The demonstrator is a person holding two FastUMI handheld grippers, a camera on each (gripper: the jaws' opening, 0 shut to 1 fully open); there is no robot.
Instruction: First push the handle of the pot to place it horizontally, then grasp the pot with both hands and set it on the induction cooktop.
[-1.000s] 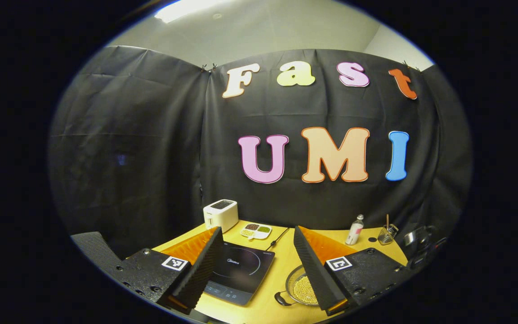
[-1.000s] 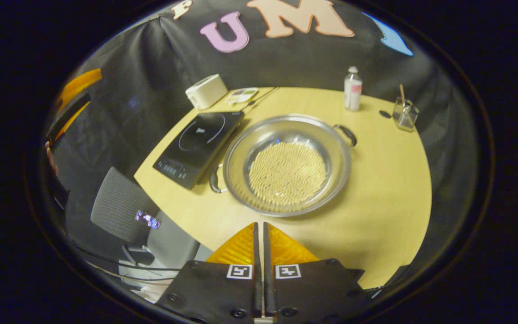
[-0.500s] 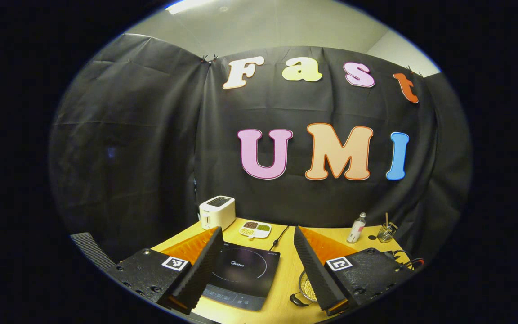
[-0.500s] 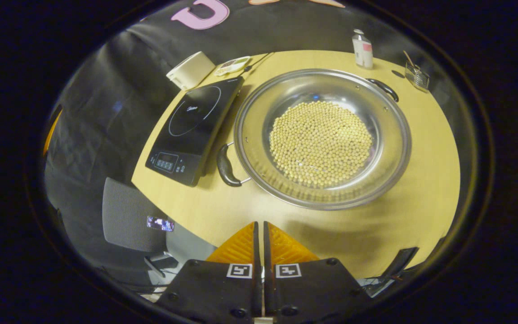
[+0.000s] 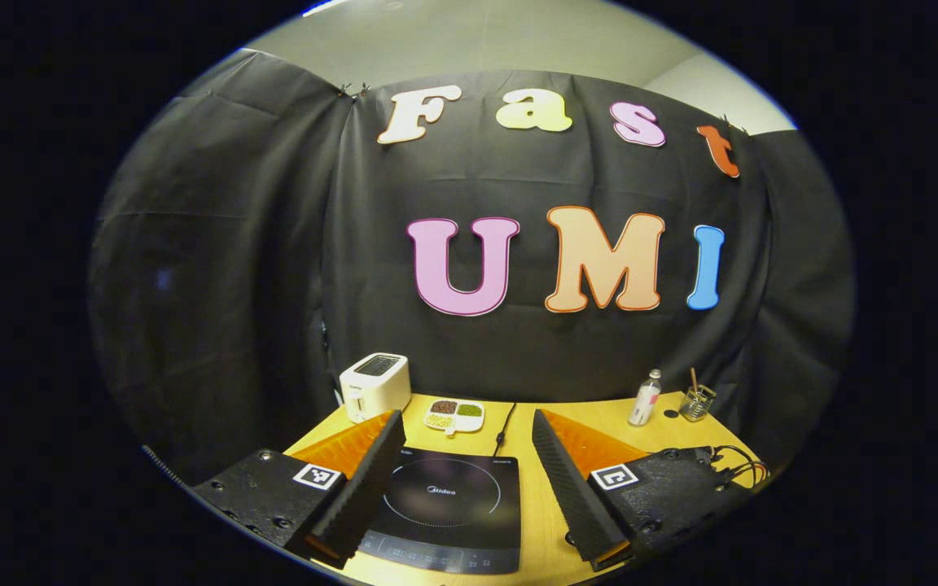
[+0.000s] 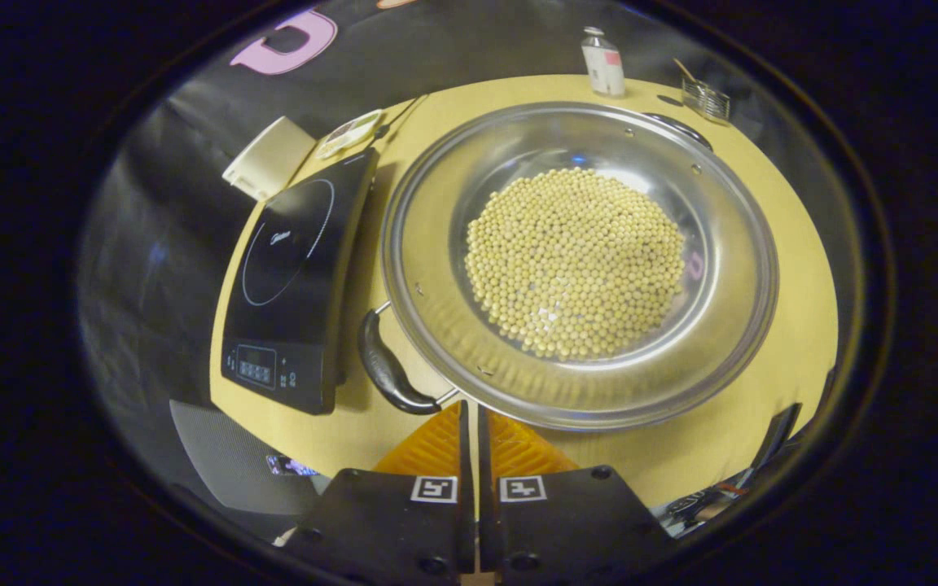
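We are at the handle push: our right gripper (image 6: 469, 411), fingers closed and empty, hovers just by the pot's (image 6: 579, 260) near handle (image 6: 387, 370). The pot sits on the table (image 6: 795, 268) beside the cooktop (image 6: 294, 277). Our left gripper (image 5: 465, 464) is wide open, holding nothing; next we nudge the handle sideways.

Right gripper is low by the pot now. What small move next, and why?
Probably nudge the shut right gripper forward-left against the near handle to swing the pot. The handles sit on a diagonal, and the pot rests beside the induction cooktop, not on it.
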